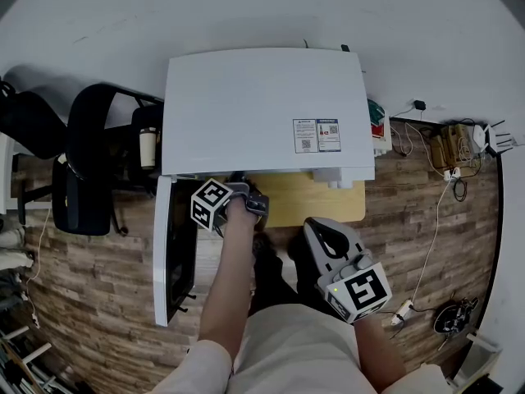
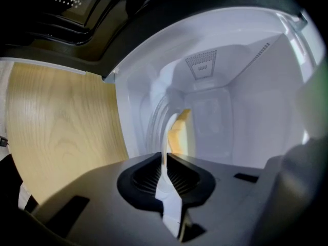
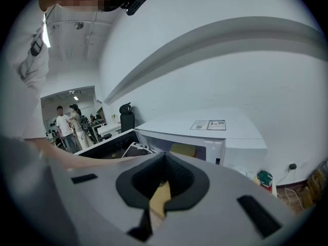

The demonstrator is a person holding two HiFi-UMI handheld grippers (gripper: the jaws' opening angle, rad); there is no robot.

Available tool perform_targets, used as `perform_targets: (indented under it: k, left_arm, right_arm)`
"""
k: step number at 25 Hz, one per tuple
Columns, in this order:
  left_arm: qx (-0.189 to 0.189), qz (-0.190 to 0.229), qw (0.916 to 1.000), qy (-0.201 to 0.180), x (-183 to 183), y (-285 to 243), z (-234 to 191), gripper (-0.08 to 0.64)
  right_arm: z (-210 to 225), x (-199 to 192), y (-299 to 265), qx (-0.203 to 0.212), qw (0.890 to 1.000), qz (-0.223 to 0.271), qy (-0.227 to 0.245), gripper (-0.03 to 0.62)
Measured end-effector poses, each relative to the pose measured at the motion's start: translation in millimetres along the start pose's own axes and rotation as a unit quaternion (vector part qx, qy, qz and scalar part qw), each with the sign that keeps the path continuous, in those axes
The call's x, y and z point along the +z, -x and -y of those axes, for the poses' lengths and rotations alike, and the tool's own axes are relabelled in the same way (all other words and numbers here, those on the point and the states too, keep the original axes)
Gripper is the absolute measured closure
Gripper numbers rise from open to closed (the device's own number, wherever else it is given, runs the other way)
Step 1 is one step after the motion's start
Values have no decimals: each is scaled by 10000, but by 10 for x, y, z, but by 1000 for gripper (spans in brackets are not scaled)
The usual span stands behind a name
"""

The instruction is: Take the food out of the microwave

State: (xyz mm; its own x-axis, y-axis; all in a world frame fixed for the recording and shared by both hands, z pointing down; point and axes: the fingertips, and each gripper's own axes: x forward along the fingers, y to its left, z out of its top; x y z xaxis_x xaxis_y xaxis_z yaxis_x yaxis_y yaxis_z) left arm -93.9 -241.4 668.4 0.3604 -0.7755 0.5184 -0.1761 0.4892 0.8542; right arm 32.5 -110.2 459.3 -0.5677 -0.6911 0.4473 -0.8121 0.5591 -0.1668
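Observation:
A white microwave [image 1: 262,109] stands on a light wooden table [image 1: 328,202], its door [image 1: 168,253] swung open to the left. My left gripper [image 1: 244,191] reaches into the opening. In the left gripper view it [image 2: 165,176] is shut on the thin rim of a white plate [image 2: 166,132], seen edge-on. Yellow food [image 2: 179,129] lies on that plate inside the white cavity. My right gripper [image 1: 321,232] hangs in front of the microwave [image 3: 205,137], off to the right. It [image 3: 164,163] is shut, with nothing between its pads.
Black chairs [image 1: 82,162] stand left of the microwave, with a cup [image 1: 148,146] beside them. Cables and a power strip [image 1: 447,158] lie on the wood floor at the right. A green item [image 1: 376,117] sits by the microwave's right side. People [image 3: 64,122] stand far off.

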Motion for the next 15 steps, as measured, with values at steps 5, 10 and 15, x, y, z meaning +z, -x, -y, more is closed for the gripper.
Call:
perform_targets:
  k: [5,10,15]
  left_arm:
    - [-4,2,10000,28,-13,-11,-8,537]
    - [-21,-45,10000,-7,-24,-9,-15,540]
    - [-325,-71,9994,35,-35,19,20,546]
  right_arm:
    - [14,-28,25,-48,10000,-6,-28,594]
    - [-17,-38,51,-62,10000,6,-31,594]
    - [-51,-28,66,-63,10000,33,-8,594]
